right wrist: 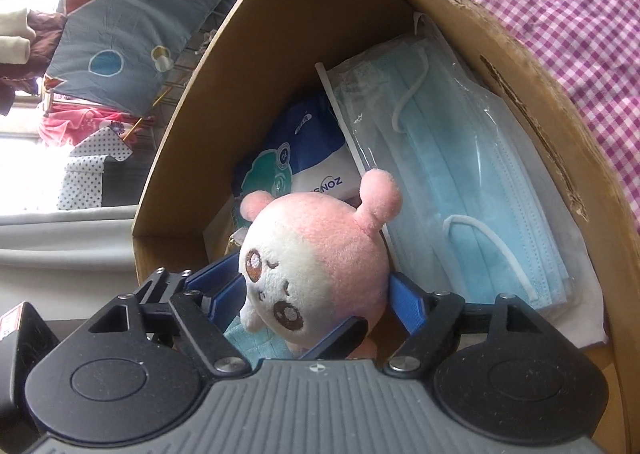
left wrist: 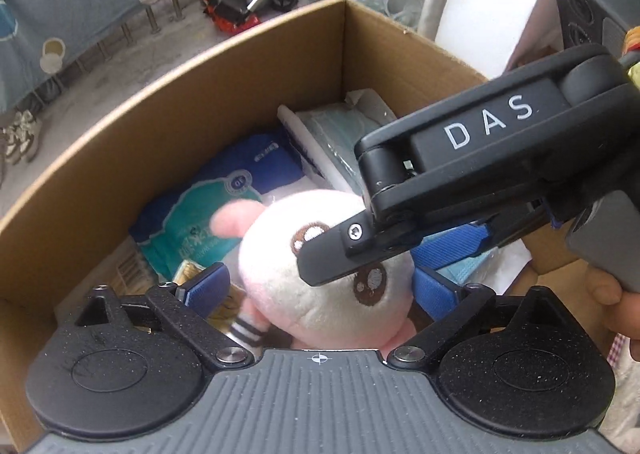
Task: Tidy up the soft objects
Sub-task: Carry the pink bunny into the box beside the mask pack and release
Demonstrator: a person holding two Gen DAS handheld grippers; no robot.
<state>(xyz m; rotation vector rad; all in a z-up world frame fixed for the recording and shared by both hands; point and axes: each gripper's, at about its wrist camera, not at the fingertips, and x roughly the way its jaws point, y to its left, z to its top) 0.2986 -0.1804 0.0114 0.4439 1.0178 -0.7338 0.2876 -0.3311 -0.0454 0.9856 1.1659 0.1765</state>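
Plush toy (right wrist: 316, 270): inside cardboard box (left wrist: 240, 69), beside face masks (right wrist: 472, 181) and wipes pack (left wrist: 208, 209).
Left hand-held gripper (left wrist: 320, 290): jaws wide, toy between, not gripped.
Right hand-held gripper (right wrist: 316, 306): jaws wide, flanking toy; contact unclear.
Risk: both tools crowd one toy; collision likely, or toy snags on withdrawal.

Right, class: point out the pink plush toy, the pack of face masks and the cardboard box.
pink plush toy (right wrist: 316, 274), right wrist view, its head.
pack of face masks (right wrist: 460, 173), right wrist view, its wrapper.
cardboard box (left wrist: 168, 133), left wrist view, inner wall.
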